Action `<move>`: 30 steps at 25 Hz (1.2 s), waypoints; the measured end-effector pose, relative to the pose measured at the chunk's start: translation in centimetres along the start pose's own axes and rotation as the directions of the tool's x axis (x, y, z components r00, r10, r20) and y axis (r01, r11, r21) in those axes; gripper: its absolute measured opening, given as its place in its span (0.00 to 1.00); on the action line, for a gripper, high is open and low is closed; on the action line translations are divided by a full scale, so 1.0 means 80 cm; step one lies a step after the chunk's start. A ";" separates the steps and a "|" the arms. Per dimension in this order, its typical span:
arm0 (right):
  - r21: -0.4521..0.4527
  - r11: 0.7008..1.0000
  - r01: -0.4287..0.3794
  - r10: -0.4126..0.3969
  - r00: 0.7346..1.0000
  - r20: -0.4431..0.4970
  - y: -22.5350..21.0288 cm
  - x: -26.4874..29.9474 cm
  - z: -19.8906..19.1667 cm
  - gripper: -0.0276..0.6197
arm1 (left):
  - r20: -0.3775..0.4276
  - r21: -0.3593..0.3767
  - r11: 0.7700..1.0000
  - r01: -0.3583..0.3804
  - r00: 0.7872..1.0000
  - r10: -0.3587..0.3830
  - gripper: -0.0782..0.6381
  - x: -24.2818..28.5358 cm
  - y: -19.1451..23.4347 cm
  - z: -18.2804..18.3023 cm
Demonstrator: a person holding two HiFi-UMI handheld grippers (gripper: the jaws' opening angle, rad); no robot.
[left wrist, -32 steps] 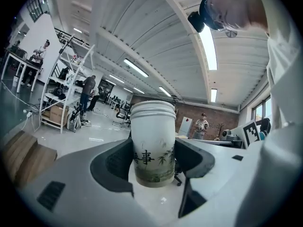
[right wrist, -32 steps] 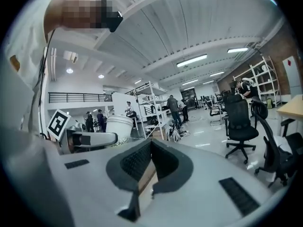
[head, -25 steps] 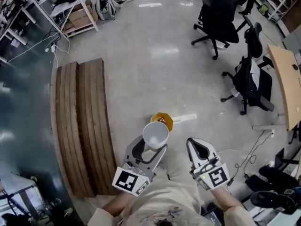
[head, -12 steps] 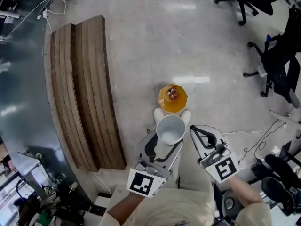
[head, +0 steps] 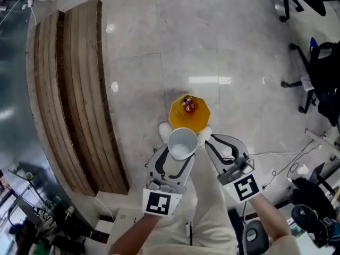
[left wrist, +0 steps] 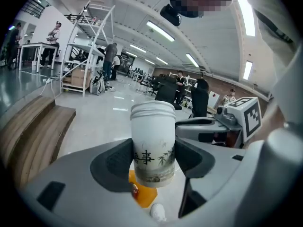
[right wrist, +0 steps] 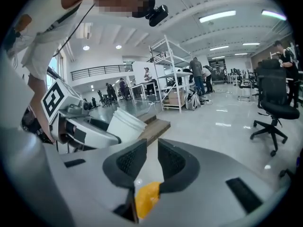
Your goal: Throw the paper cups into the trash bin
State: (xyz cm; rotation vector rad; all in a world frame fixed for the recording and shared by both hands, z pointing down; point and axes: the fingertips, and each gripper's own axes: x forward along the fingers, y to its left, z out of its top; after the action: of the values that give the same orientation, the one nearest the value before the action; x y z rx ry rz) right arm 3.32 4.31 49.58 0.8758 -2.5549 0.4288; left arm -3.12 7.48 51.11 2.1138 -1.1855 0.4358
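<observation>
A white paper cup [head: 181, 143] with ink print stands upright between the fingers of my left gripper [head: 175, 161], which is shut on it. In the left gripper view the cup [left wrist: 152, 145] fills the gap of the left gripper [left wrist: 152, 159], and the orange trash bin [left wrist: 142, 194] shows on the floor right below it. The trash bin [head: 189, 114] holds something red. My right gripper [head: 222, 149] hangs beside the cup, its jaws opening, nothing between them. In the right gripper view, the right gripper [right wrist: 151, 162] shows a narrow gap with the bin [right wrist: 147, 197] beneath.
Long curved wooden benches [head: 69, 89] run along the left. Office chairs [head: 319, 62] stand at the right, with cables [head: 287, 158] on the floor near them. A white shoe [head: 164, 130] sits by the bin.
Both grippers and the cup have come over the orange bin, which now lies just past the cup. The right gripper's jaws have parted a little.
</observation>
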 end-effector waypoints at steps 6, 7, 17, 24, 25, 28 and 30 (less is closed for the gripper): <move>-0.092 0.993 0.069 -0.074 0.996 -0.053 -0.030 0.056 -0.099 0.14 | -0.037 0.076 0.997 -0.005 0.999 0.007 0.50 0.081 0.038 -0.087; -0.104 0.991 0.082 -0.092 0.992 -0.087 -0.035 0.062 -0.123 0.14 | -0.040 0.067 0.998 -0.006 0.999 0.009 0.50 0.091 0.042 -0.099; -0.049 0.993 0.111 -0.121 0.952 -0.281 -0.064 0.114 -0.284 0.17 | -0.184 0.066 0.997 -0.037 0.982 0.049 0.50 0.186 0.088 -0.236; 0.010 0.992 0.129 -0.119 0.941 -0.317 -0.054 0.146 -0.355 0.17 | -0.380 0.132 0.991 -0.033 0.922 0.081 0.50 0.239 0.108 -0.327; 0.019 0.990 0.141 -0.127 0.937 -0.325 -0.056 0.149 -0.368 0.17 | -0.411 0.143 0.989 -0.028 0.908 0.085 0.50 0.246 0.110 -0.338; 0.055 0.979 0.194 -0.160 0.915 -0.371 -0.067 0.154 -0.412 0.18 | -0.490 0.152 0.988 -0.033 0.865 0.104 0.50 0.269 0.123 -0.364; 0.101 0.966 0.237 -0.179 0.899 -0.400 -0.074 0.154 -0.434 0.19 | -0.530 0.133 0.990 -0.055 0.840 0.118 0.50 0.280 0.133 -0.379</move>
State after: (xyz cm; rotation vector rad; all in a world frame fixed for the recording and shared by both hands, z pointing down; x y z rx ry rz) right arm 7.68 7.70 86.48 0.9930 -2.0625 0.6598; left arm 0.75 10.56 89.99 1.8444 -0.9362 1.0823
